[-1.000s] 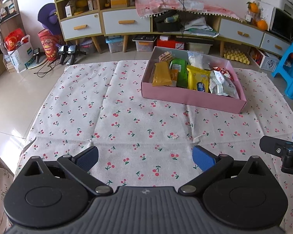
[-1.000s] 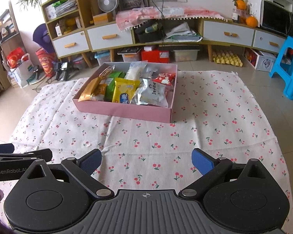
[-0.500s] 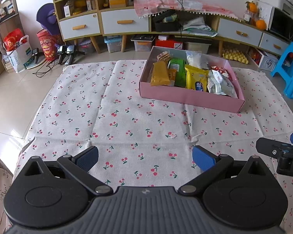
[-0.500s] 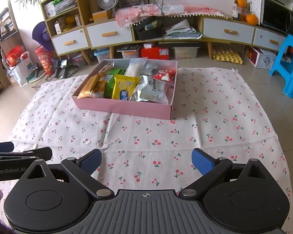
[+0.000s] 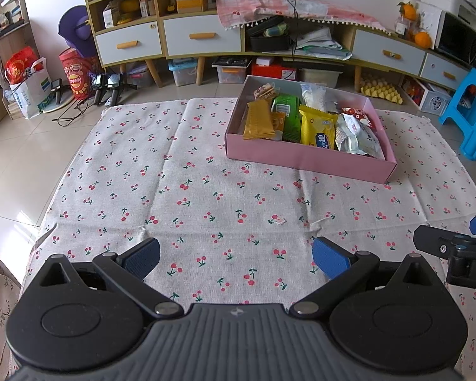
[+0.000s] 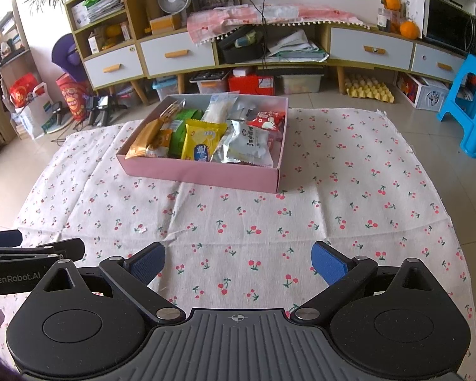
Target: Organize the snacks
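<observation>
A pink box [image 5: 307, 158] [image 6: 206, 176] stands on the cherry-print cloth [image 5: 174, 174] [image 6: 333, 206] and holds several snack packs standing side by side: a gold pack [image 5: 258, 120], a green pack [image 5: 287, 114], a yellow pack [image 5: 317, 127] [image 6: 201, 139], a silver pack [image 6: 250, 141] and a red pack [image 6: 266, 116]. My left gripper [image 5: 234, 258] is open and empty, low over the near cloth, well short of the box. My right gripper [image 6: 238, 260] is open and empty, also short of the box. Each gripper shows at the edge of the other's view.
A long cabinet with drawers [image 6: 369, 49] runs along the back wall, with storage bins underneath. A blue stool [image 6: 472, 108] stands at the right of the cloth. Bags and camera stands [image 5: 108, 84] sit on the tiled floor at the back left.
Both grippers have drawn back slightly from the box, which sits a little farther away in both views. Both stay open and empty.
</observation>
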